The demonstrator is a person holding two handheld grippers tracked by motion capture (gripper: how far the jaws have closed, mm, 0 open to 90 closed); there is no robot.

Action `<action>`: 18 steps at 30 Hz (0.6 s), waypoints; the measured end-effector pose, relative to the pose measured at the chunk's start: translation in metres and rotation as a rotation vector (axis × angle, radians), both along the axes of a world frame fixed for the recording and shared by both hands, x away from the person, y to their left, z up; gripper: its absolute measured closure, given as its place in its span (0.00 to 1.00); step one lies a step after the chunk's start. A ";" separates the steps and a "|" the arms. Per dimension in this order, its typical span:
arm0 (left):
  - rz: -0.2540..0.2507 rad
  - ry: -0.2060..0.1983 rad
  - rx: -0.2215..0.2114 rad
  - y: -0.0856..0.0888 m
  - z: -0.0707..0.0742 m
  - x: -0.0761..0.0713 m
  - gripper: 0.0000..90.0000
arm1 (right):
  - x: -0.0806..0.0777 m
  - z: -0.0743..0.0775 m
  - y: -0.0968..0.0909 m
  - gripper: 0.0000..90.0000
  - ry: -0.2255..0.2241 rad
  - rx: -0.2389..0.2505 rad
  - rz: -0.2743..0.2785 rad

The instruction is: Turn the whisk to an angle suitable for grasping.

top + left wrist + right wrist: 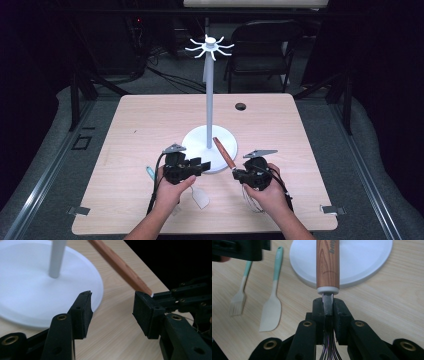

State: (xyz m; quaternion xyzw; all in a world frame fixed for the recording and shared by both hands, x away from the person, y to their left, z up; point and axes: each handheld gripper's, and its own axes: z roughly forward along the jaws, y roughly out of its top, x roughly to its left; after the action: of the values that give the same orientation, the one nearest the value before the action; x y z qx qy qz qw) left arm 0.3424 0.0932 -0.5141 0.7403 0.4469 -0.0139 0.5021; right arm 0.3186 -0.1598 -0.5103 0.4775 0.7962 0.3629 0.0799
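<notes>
High view: on the table [135, 125] a white stand [209, 141] is seen, beside whose base a whisk [327, 267] is clamped by its wire neck in the right tool [328, 305], wooden handle raised over the base, while the left tool [113, 307] is held open and empty nearby.

Dark lettering on the whisk's wooden handle [327, 263], cut off, perhaps "bang", otherwise unreadable
</notes>
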 end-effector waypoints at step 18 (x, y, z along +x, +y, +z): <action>-0.063 0.071 -0.107 -0.033 -0.001 0.009 0.57 | -0.011 0.002 0.013 0.90 -0.063 0.030 0.043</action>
State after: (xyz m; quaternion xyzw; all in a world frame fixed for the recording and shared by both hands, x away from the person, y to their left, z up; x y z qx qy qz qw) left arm 0.3511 0.0604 -0.5147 0.7252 0.4395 -0.0799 0.5239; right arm 0.3074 -0.1472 -0.5078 0.4498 0.7978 0.3913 0.0898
